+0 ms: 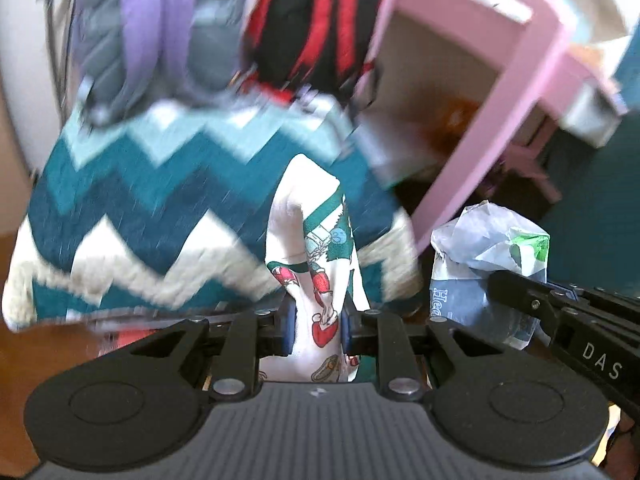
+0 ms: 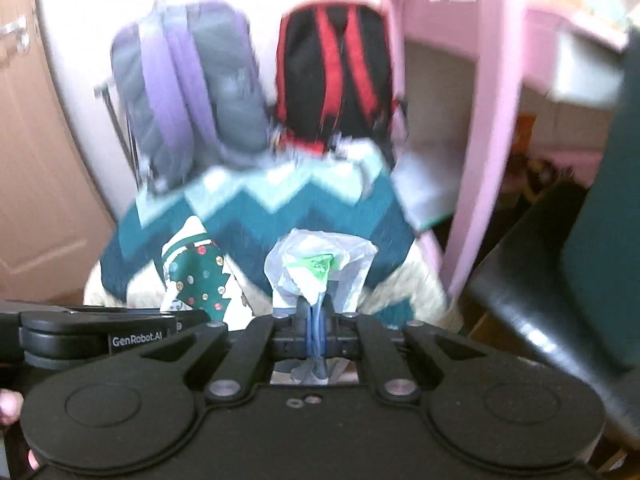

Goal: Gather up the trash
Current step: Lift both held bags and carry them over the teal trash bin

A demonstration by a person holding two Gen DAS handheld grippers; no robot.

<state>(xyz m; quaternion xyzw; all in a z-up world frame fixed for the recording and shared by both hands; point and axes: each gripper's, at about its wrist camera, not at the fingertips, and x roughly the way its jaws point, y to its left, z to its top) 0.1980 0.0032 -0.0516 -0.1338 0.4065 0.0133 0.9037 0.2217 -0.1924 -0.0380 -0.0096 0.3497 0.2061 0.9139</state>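
The left gripper, at the bottom centre of its own view, is pinched on a white printed wrapper that stands up between its pads. The right gripper is clamped nearly closed on a crumpled plastic bag. Behind both lies a teal zigzag rug; blurred, probably two backpacks beyond.

left wrist: close, angled down | right wrist: same | shared: zigzag rug, backpacks, pink chair
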